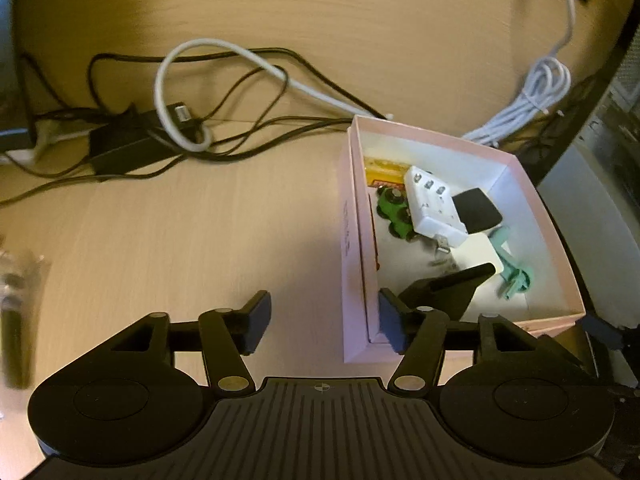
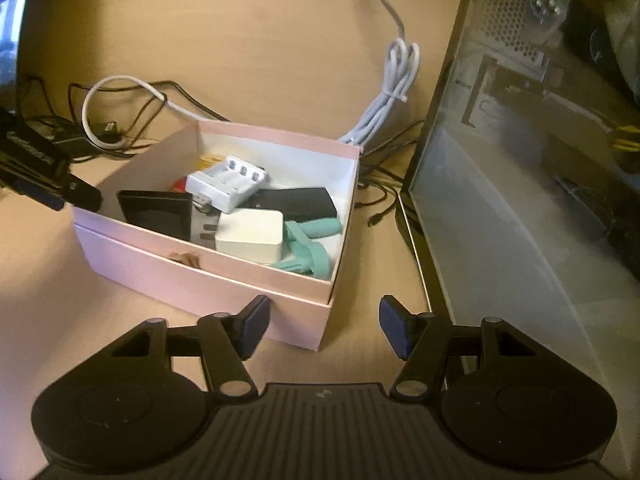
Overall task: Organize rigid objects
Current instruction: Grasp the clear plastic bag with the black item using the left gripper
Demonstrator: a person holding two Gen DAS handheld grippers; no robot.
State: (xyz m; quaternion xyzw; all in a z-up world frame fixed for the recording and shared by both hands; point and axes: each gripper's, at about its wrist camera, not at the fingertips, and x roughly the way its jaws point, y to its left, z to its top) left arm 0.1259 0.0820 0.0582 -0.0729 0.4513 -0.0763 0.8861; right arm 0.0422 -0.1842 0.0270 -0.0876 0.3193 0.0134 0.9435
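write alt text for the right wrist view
An open pink box on a wooden desk holds a white battery charger, a white plug, teal tools and black items. The right gripper hangs open and empty before its near corner, with cables behind and a clear-sided case to the right.

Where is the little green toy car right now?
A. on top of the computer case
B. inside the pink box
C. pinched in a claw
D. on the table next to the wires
B: the small green toy car lies inside the pink cardboard box, beside the white battery charger, and neither claw is holding anything.
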